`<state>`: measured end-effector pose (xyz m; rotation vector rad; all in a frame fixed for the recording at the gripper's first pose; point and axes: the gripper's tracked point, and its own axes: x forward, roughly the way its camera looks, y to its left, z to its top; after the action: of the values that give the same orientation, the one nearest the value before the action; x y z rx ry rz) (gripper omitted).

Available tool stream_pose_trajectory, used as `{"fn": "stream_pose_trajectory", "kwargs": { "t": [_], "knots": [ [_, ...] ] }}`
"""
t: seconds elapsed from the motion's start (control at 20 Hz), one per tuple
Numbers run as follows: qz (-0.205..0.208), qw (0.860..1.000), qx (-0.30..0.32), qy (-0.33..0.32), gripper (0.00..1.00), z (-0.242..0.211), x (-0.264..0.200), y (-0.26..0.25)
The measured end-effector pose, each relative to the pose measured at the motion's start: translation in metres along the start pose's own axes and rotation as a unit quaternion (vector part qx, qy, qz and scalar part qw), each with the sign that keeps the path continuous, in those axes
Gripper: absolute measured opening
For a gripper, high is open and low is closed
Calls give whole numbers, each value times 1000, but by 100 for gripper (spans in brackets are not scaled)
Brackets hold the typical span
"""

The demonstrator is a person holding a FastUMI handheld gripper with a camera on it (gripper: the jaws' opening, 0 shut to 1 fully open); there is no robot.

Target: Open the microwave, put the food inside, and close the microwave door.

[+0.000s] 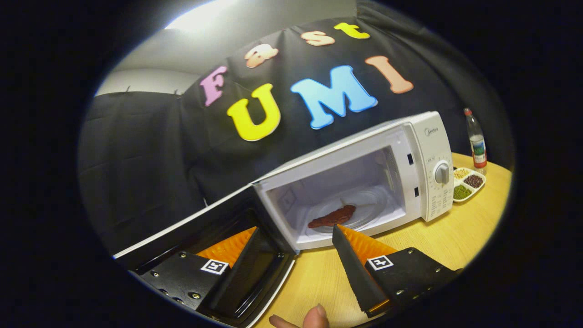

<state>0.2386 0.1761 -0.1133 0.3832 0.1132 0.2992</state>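
- While the microwave door (191, 237) is hanging open at lower left, it is looking stiff and hinged, best pushed on its free edge.
- At bottom centre, the hand-held gripper (294, 234) is spreading wide, holding nothing.
- Right of centre, the food (332, 217) is lying inside the microwave (423, 159), probably soft and light.

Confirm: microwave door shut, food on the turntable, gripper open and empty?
Not quite. The gripper view shows the microwave door swung open, not shut. The rest holds: the reddish food lies on the turntable, and the gripper is open, holding nothing.
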Motion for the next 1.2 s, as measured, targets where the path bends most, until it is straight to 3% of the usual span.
{"fn": "stream_pose_trajectory", "kwargs": {
  "t": [0.25,0.5,0.65,0.75,0.9,1.0,1.1,1.2],
  "knots": [
    [118,987,-92,-51,95,13,-76,106],
    [215,966,-128,-62,95,-15,-106,190],
    [213,961,-157,-78,96,-22,-110,209],
    [241,951,-164,-101,92,-27,-115,235],
    [255,946,-183,-78,90,-54,-111,255],
    [250,948,-196,-35,81,-82,-93,254],
    [239,951,-196,15,60,-113,-82,245],
    [191,959,-207,43,43,-123,-63,217]
  ]
}}
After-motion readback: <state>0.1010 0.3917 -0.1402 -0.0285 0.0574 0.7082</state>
